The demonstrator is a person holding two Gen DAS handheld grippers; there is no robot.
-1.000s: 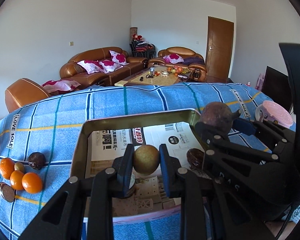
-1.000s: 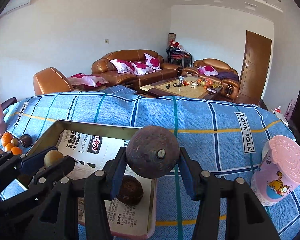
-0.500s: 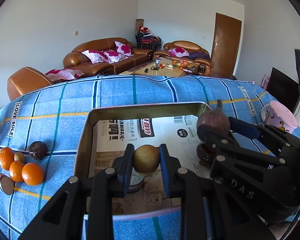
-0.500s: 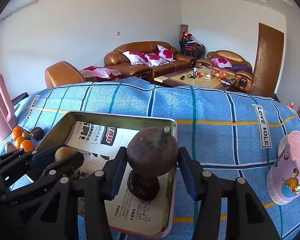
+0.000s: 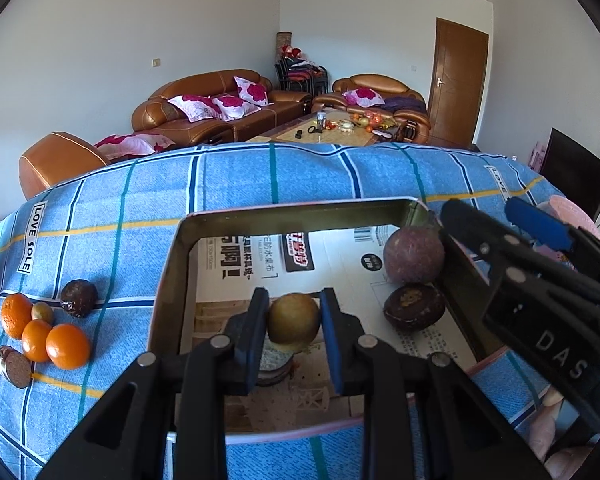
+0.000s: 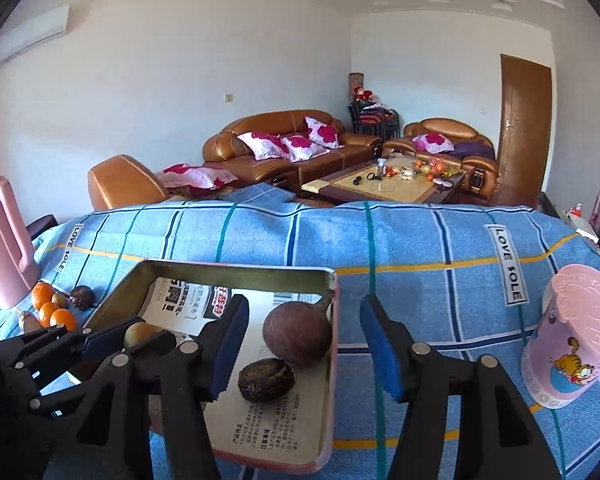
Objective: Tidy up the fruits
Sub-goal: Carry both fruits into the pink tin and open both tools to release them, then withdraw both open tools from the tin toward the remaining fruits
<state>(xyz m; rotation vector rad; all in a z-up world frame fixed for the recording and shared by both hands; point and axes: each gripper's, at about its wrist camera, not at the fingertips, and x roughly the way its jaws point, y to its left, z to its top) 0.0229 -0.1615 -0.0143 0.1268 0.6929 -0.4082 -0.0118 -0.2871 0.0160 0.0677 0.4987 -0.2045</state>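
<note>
Far left on the blue checked cloth [image 5: 236, 184], the unsorted pile w/ oranges [image 5: 67, 346], a dark wrinkled fruit [image 5: 79, 297] and a cut half [image 5: 14, 366] lying loose, well apart from the tray [image 5: 168, 304], prob. next in line. Moving right: the left gripper [image 5: 293, 326] pinches a small yellow-brown fruit [image 5: 293, 322] between its blue pads, low over the newspaper lining at the tray's near-left part; looks poised to set it down. Further right, the big purple-brown fruit [image 6: 297, 333] sits in the tray's far-right corner, against the rim, touching a dark shrivelled fruit [image 6: 265, 380] just in front. The right gripper [image 6: 304, 354] has its jaws spread, just been opening, nothing pressed between them. Judgement: a release just made, like grouped w/ like. Room: tray centre and near side are bare paper, plenty to work in; the right rim is tight beside the big fruit. A pink cup [image 6: 571, 336] stands well apart at right.
</note>
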